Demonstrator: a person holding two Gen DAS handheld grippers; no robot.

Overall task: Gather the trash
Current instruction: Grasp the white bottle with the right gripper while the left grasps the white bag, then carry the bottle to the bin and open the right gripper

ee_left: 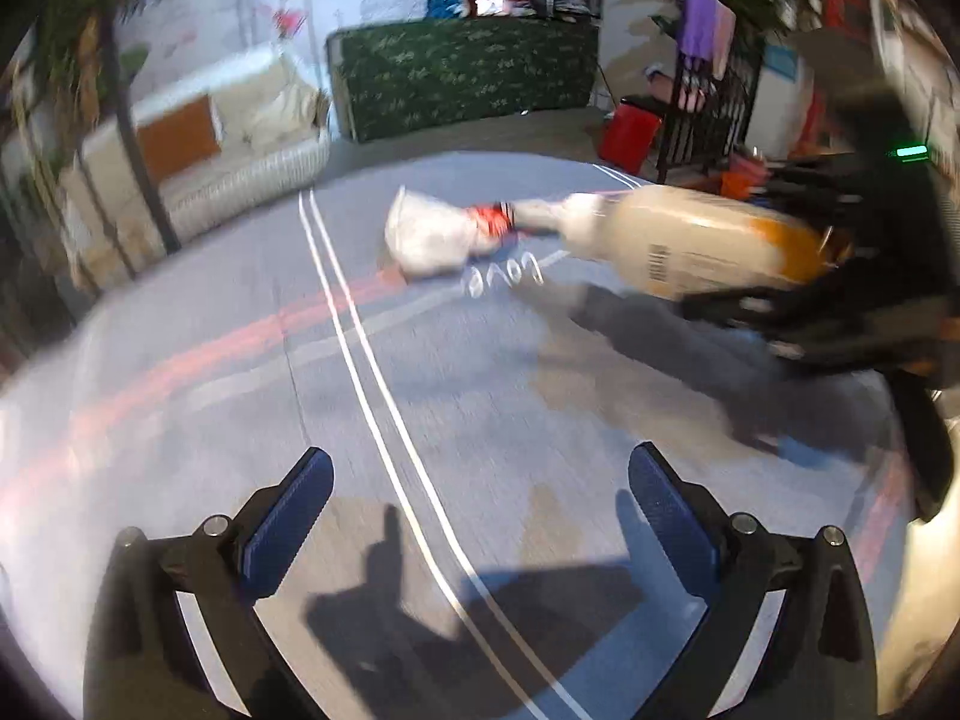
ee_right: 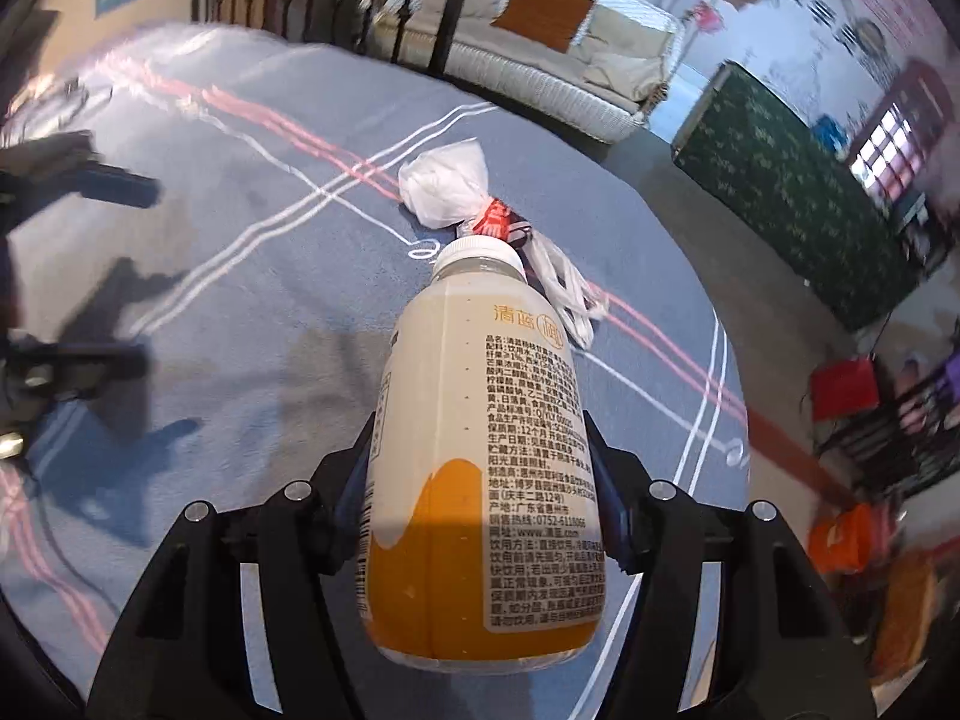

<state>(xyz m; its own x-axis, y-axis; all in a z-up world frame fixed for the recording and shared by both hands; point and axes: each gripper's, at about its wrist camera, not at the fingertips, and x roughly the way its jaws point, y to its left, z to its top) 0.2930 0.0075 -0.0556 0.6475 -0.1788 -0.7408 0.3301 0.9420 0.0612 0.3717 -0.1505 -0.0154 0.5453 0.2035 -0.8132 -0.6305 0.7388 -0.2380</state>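
At lower centre of the right view, right gripper clamps the bottle, cap toward the tied bag on the cloth at centre; left gripper gapes wide, empty.

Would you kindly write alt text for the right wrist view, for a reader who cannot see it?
The right tongs are shut on a plastic bottle partly filled with orange juice, white cap pointing away from the camera. Beyond the cap, a tied white plastic bag lies on a blue-grey rug with white and pink lines; a cream sofa stands behind.
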